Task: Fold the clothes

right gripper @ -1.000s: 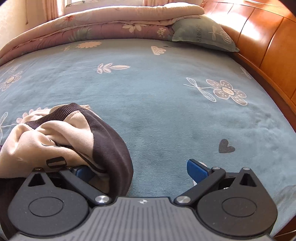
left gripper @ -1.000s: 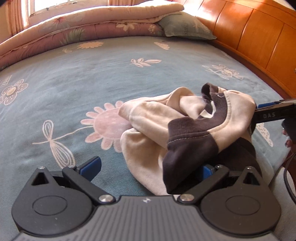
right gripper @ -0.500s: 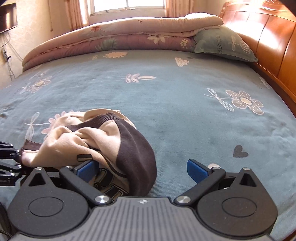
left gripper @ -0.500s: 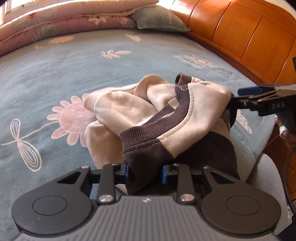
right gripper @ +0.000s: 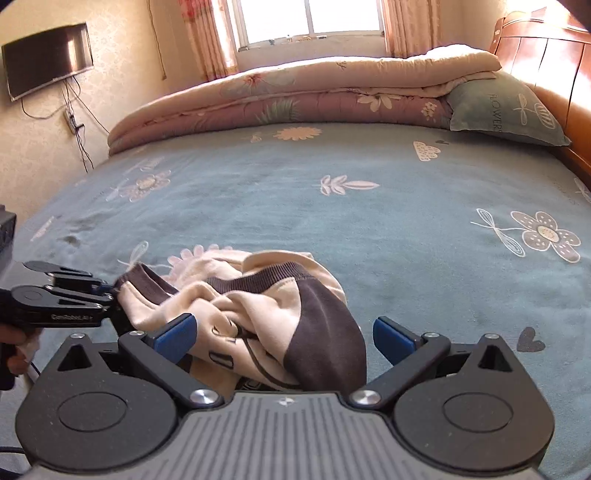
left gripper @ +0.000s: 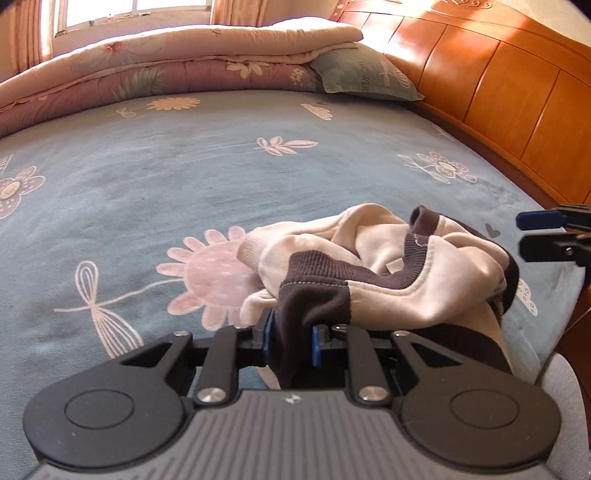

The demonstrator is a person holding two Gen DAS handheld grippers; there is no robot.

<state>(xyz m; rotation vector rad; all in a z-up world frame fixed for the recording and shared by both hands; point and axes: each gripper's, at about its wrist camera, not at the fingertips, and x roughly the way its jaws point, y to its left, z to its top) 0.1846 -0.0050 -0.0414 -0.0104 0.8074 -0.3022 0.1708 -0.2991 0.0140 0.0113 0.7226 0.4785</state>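
Our left gripper (left gripper: 290, 341), spread 1 second ago, now pinches the crumpled sweatshirt (left gripper: 388, 273) at lower centre, our right gripper (right gripper: 282, 338) spread, readying a lift.

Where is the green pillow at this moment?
The green pillow lies at the far right corner of the bed, against the wooden headboard, partly under the folded quilt.

One crumpled cream-and-brown garment (left gripper: 388, 273) lies on the bed; two grippers, the left gripper (left gripper: 290, 341) and the right gripper (right gripper: 282, 334), four blue finger pads in all; one green pillow (right gripper: 506, 109); one folded quilt (right gripper: 295, 92) (two layers, cream over pink); one wall television (right gripper: 46, 59); one window (right gripper: 310, 18); one wooden headboard (left gripper: 498, 88).
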